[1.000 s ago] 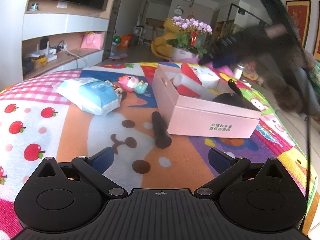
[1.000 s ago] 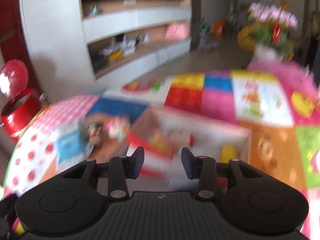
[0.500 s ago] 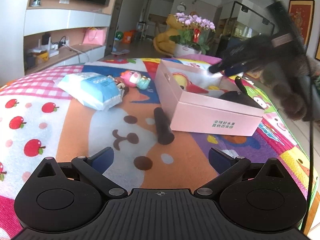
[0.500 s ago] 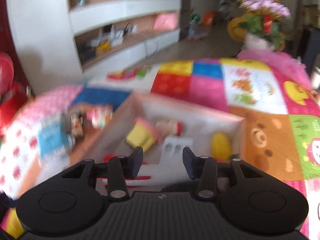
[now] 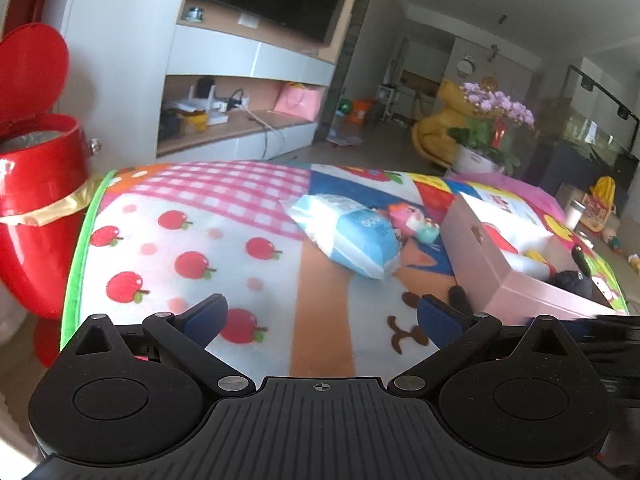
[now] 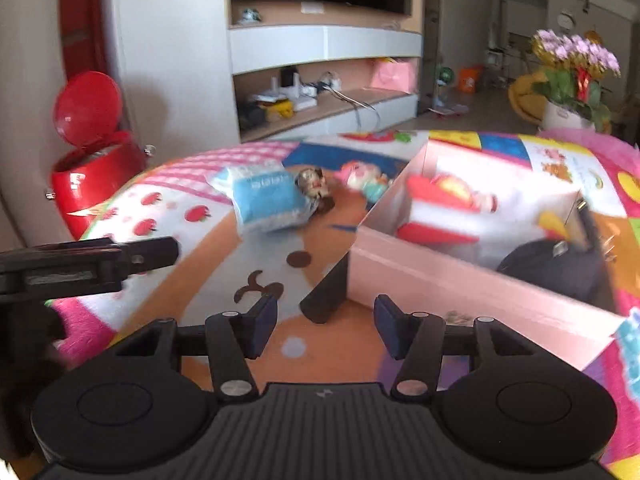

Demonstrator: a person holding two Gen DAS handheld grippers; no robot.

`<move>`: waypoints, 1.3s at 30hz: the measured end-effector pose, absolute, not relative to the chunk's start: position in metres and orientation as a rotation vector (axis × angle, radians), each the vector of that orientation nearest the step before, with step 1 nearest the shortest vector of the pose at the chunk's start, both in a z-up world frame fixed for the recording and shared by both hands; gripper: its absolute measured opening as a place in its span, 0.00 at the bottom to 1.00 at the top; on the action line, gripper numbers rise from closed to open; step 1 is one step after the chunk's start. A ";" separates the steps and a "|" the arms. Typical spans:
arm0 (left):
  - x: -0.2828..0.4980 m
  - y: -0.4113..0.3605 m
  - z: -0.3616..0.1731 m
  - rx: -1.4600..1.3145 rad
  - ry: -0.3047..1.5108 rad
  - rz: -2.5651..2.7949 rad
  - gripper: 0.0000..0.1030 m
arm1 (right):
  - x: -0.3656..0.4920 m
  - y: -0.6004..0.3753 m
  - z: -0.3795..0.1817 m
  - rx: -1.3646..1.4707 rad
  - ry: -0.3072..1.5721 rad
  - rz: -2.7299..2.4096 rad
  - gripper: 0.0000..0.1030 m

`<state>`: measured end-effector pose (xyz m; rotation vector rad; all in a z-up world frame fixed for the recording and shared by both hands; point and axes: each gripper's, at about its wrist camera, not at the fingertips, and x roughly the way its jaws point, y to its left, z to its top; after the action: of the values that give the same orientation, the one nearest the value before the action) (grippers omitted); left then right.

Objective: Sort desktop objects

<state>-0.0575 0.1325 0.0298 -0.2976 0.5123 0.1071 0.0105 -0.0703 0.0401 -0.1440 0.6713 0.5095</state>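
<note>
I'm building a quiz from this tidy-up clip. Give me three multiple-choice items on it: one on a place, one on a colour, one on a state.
1. Where does the black cylinder lie?
A. inside the box
B. on the mat against the pink box's corner
C. on the tissue pack

2. What colour is the bin beside the table?
A. red
B. green
C. white

3. How is the left gripper?
A. shut on the cylinder
B. shut on the tissue pack
C. open, holding nothing

Answers: 1 B, it rests on the mat outside the box wall. 2 A, body and raised lid are red. 3 C, the fingers stand wide apart over bare mat.
</note>
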 end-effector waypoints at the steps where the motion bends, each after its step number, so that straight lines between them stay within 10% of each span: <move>1: -0.059 0.131 0.030 -0.293 0.514 0.094 1.00 | 0.015 -0.064 0.035 -0.138 0.675 0.500 0.52; 3: -0.061 0.126 0.031 -0.279 0.517 0.070 1.00 | 0.023 -0.054 0.022 -0.142 0.686 0.478 0.52; 6: -0.063 0.121 0.034 -0.262 0.515 0.050 1.00 | 0.030 -0.051 0.010 -0.140 0.743 0.454 0.24; 17: -0.058 0.086 0.030 -0.220 0.561 -0.043 1.00 | -0.036 -0.131 0.030 -0.236 0.735 0.669 0.22; 29: -0.056 0.039 0.022 -0.120 0.614 -0.159 1.00 | -0.033 -0.213 0.044 -0.140 0.654 0.380 0.37; 33: -0.057 0.040 0.022 -0.106 0.620 -0.154 1.00 | -0.040 -0.199 0.030 -0.101 0.662 0.424 0.59; 39: -0.054 0.046 0.023 -0.095 0.618 -0.126 1.00 | -0.033 -0.168 0.009 -0.163 0.669 0.426 0.60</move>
<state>-0.0543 0.0464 0.0231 -0.0951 0.6183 -0.1257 -0.0329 -0.1675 0.0089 -0.1632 0.6690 0.4259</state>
